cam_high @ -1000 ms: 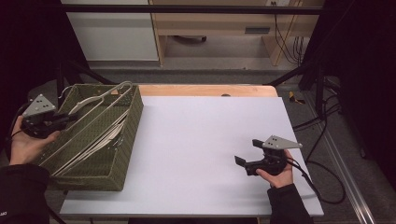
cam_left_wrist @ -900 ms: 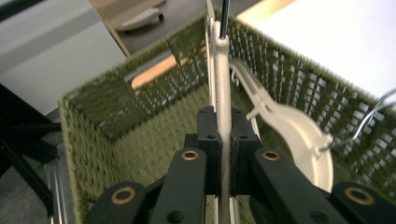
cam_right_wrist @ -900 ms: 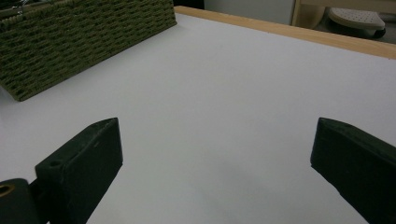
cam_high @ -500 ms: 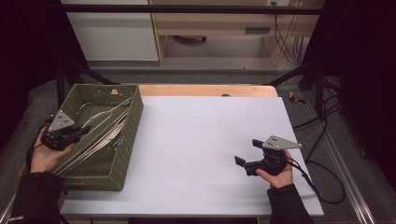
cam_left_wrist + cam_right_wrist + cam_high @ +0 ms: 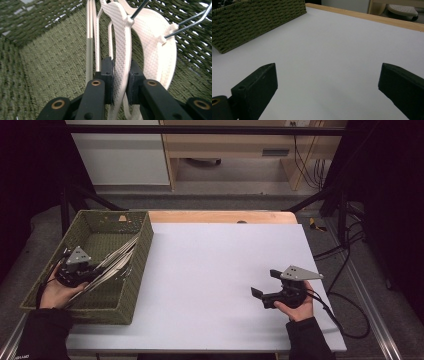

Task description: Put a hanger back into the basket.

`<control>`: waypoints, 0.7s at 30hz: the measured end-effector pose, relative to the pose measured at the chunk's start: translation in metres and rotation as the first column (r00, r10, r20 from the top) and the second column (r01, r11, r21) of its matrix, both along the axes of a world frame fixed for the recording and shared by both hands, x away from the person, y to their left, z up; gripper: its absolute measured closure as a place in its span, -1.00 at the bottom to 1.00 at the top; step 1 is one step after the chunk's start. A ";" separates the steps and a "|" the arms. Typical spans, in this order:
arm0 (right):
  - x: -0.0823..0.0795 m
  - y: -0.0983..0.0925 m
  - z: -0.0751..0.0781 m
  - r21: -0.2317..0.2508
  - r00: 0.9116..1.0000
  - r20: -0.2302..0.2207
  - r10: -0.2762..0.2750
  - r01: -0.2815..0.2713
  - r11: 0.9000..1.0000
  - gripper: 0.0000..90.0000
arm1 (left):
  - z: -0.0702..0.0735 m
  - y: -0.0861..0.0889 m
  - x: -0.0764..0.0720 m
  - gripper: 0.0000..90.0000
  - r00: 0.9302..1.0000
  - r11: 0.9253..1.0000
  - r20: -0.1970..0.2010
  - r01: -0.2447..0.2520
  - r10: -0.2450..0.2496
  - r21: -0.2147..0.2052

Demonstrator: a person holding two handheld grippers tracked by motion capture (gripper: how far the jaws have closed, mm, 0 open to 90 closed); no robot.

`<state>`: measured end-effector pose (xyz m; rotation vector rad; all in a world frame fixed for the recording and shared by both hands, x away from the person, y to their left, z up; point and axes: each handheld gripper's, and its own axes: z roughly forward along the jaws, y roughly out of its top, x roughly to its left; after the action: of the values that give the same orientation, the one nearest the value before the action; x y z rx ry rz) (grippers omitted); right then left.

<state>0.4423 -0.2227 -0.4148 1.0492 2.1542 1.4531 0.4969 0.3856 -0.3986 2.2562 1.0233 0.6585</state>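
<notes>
Moved: left gripper (image 5: 75, 270) has sunk into the basket (image 5: 137, 270) since earlier, hangers too.
Left jaws: just easing open, a white hanger (image 5: 122, 50) between the pads.
Right gripper (image 5: 280, 292): jaws spread, over the surface (image 5: 215, 270).

My olive-green woven basket (image 5: 134, 270), cream hangers (image 5: 155, 52) with embossed weave texture and silver wire hooks, my black grippers' jaws, white tabletop (image 5: 220, 270), pale wooden edge.
</notes>
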 end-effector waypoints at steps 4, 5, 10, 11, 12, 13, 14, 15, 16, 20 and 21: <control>0.000 0.000 0.000 -0.004 1.000 0.002 0.000 0.000 1.000 -0.94 | 0.001 -0.002 0.000 0.61 1.000 1.000 -0.022 0.004 -0.004 -0.019; 0.000 0.000 0.000 -0.001 1.000 0.000 0.001 -0.001 1.000 -0.94 | 0.001 -0.002 0.000 0.58 1.000 1.000 -0.022 0.004 -0.004 -0.019; 0.000 0.000 0.000 -0.002 1.000 0.002 0.001 -0.001 1.000 -0.93 | 0.009 0.000 -0.004 0.35 1.000 0.998 -0.015 0.013 -0.015 -0.066; 0.000 0.000 0.000 -0.002 1.000 0.002 0.001 -0.001 1.000 -0.93 | 0.010 -0.001 -0.005 0.32 1.000 0.997 -0.013 0.017 -0.018 -0.073; 0.000 0.000 0.000 -0.002 1.000 0.002 0.001 -0.001 1.000 -0.94 | 0.012 -0.001 -0.006 0.29 1.000 0.997 -0.006 0.022 -0.023 -0.078; 0.000 0.000 0.000 -0.002 1.000 0.002 0.001 -0.001 1.000 -0.93 | 0.012 -0.001 -0.006 0.26 1.000 0.997 -0.006 0.022 -0.023 -0.078; 0.000 0.000 0.000 -0.001 1.000 0.005 0.002 -0.002 1.000 -0.94 | 0.017 -0.003 -0.009 0.26 0.999 0.994 0.019 0.032 -0.030 -0.100; 0.000 0.000 0.000 -0.001 1.000 0.005 0.002 -0.002 1.000 -0.94 | 0.017 -0.003 -0.009 0.25 0.999 0.994 0.019 0.032 -0.030 -0.100; 0.000 0.000 0.000 -0.002 1.000 0.008 0.001 -0.001 1.000 -0.93 | 0.023 -0.005 -0.012 0.23 0.998 0.991 0.043 0.043 -0.038 -0.130; -0.001 -0.001 0.001 0.003 1.000 0.008 0.001 -0.001 1.000 -0.93 | 0.038 -0.010 -0.020 0.12 0.995 0.979 0.094 0.039 -0.020 -0.201; -0.001 -0.001 0.001 0.003 1.000 0.008 0.001 -0.001 1.000 -0.93 | 0.038 -0.010 -0.020 0.07 0.995 0.979 0.094 0.039 -0.020 -0.201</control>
<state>0.4415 -0.2235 -0.4138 1.0418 2.1474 1.4595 0.4771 0.3759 -0.3610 2.0419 0.9648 0.6100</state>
